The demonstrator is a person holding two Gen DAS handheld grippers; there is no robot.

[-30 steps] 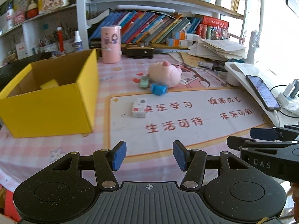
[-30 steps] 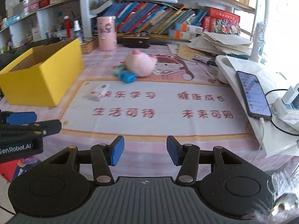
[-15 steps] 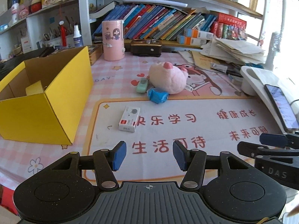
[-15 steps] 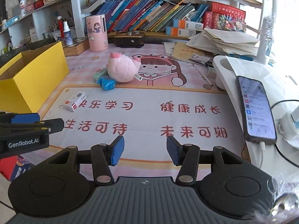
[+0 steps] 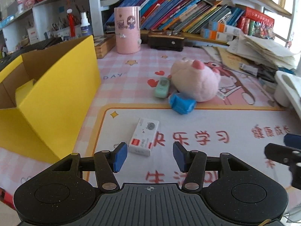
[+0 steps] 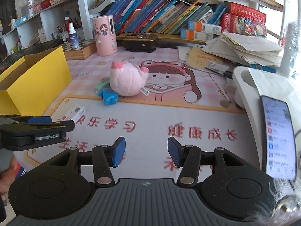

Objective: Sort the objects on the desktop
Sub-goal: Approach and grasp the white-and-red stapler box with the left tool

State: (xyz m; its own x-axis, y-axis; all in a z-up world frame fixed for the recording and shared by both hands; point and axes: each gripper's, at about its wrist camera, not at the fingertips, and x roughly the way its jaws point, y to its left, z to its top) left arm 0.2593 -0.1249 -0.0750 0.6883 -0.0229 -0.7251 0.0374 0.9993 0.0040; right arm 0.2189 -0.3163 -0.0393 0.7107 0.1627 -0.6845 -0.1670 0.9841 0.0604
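A white eraser box lies on the printed desk mat just beyond my left gripper. Its jaws are closing, and nothing is between them. Farther back a pink plush pig rests against a blue object and a mint green one. An open yellow box stands at the left with a yellow item inside. My right gripper hovers open and empty over the mat, with the pig ahead and the left gripper beside it.
A pink cylinder and a black case stand at the back below rows of books. A phone lies on a white stand at the right. Piled papers fill the back right corner.
Both grippers have moved forward over the mat toward the objects. The eraser box now lies just past the left fingertips. The left jaws stand slightly narrower.
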